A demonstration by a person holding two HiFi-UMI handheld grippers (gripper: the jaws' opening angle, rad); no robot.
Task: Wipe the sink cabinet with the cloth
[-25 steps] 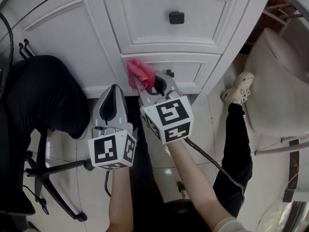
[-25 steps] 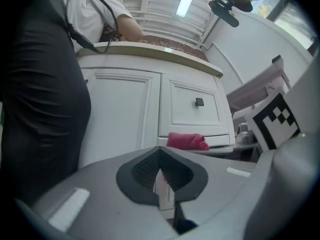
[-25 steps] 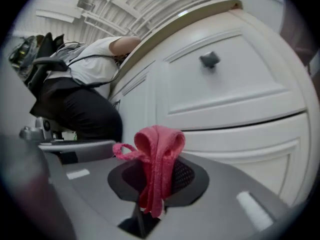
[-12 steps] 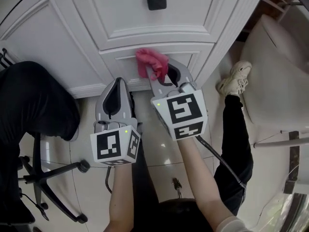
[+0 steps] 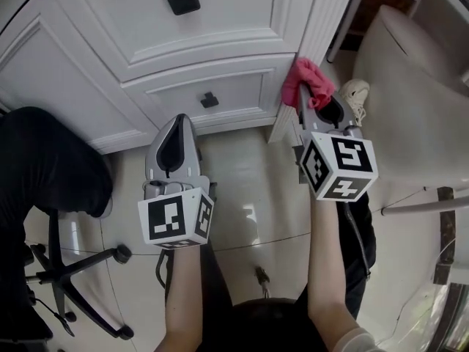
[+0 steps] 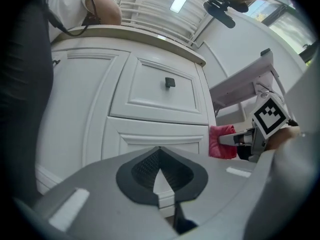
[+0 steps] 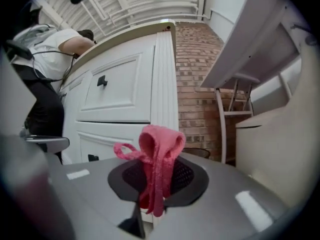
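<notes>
The white sink cabinet [image 5: 242, 35] has two drawer fronts with black knobs. My right gripper [image 5: 316, 103] is shut on a bunched pink cloth [image 5: 306, 81], which touches the foot of the cabinet's right corner post [image 5: 289, 105]. In the right gripper view the cloth [image 7: 160, 151] sticks up from between the jaws of my right gripper [image 7: 156, 184], with the fluted post [image 7: 165, 79] just behind it. My left gripper [image 5: 177, 127] hangs shut and empty over the floor, below the lower drawer [image 5: 212, 94]. In the left gripper view, my left gripper [image 6: 160, 170] faces the drawers, and the cloth [image 6: 221, 141] shows at the right.
A person in black trousers [image 5: 51, 160] stands at the left beside an office chair base [image 5: 69, 266]. A shoe [image 5: 355, 94] and a large pale fixture [image 5: 414, 101] lie right of the cabinet. A brick wall [image 7: 195, 84] runs behind the corner post. The floor [image 5: 249, 204] is glossy tile.
My right gripper has carried the pink cloth rightward, from the lower drawer front to the cabinet's right corner post. The left gripper has stayed shut and nearly in place.
</notes>
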